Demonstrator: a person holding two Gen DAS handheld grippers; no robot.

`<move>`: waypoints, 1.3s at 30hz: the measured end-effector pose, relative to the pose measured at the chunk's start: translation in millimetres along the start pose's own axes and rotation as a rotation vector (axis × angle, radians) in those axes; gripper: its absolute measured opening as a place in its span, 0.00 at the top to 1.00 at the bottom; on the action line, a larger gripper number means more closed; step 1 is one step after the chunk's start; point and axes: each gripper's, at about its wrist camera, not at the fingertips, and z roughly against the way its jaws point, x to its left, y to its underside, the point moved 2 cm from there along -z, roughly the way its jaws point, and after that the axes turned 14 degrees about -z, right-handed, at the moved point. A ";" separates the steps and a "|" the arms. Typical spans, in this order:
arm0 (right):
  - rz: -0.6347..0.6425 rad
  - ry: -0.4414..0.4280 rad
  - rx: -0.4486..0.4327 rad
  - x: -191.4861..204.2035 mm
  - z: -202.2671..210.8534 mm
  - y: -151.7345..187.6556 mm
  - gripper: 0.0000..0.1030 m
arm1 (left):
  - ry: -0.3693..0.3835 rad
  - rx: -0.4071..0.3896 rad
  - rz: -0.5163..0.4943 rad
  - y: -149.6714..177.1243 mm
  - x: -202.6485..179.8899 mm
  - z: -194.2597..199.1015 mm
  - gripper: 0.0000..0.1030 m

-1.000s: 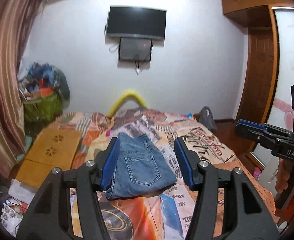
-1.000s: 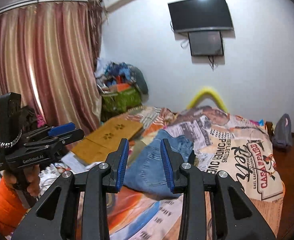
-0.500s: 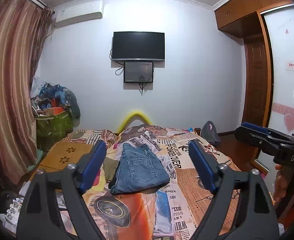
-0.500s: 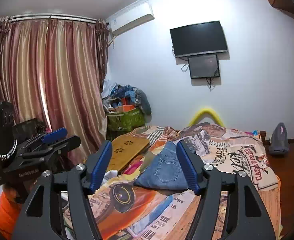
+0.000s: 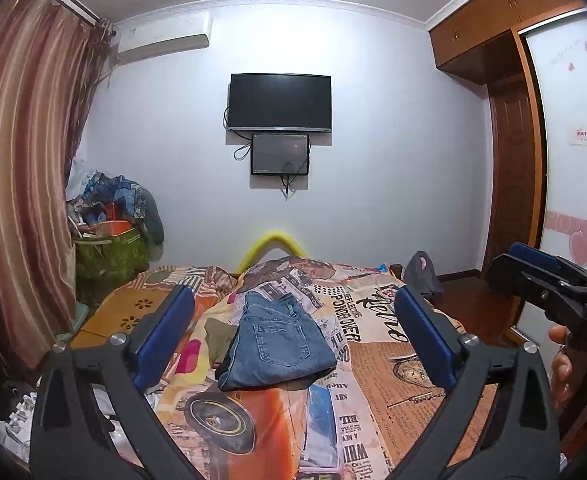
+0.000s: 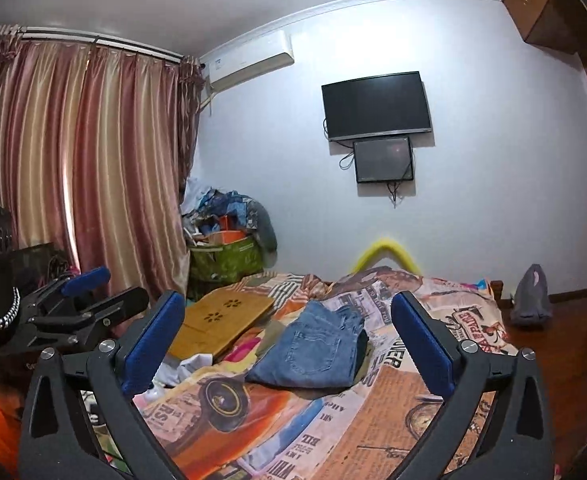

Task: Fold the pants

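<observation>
A pair of blue jeans (image 5: 281, 344) lies folded in a compact stack on the printed orange bedspread (image 5: 393, 380), back pocket up. My left gripper (image 5: 292, 300) hangs back from the stack, its jaws opening wide with nothing between the blue pads. In the right wrist view the jeans (image 6: 317, 348) sit ahead on the bedspread (image 6: 393, 400), apart from my right gripper (image 6: 287, 302), whose jaws are also opening and hold nothing. Each gripper shows in the other's view: the right gripper (image 5: 541, 276) at the right edge, the left gripper (image 6: 85, 292) at the left edge.
A wooden lap board (image 5: 125, 312) lies on the bed's left side. An olive cloth (image 5: 217, 332) peeks from under the jeans. A green bag heaped with clothes (image 5: 109, 248) stands by the curtain. A grey bag (image 5: 421, 276) sits at the bed's far right corner, near the wardrobe.
Both grippers have drawn back from the jeans and their jaws have spread wide. The jeans stay folded on the bed and look smaller and farther off.
</observation>
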 end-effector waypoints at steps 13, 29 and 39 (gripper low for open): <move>0.015 0.023 0.000 3.3 3.7 7.9 0.00 | 0.007 0.005 0.010 5.2 1.4 -2.7 0.01; -0.002 0.045 0.015 -0.8 3.1 7.3 0.00 | 0.021 0.008 0.007 9.6 -2.0 -8.4 0.00; -0.008 0.049 0.010 -1.4 3.0 6.3 0.00 | 0.033 0.005 0.005 8.5 -3.5 -12.2 0.00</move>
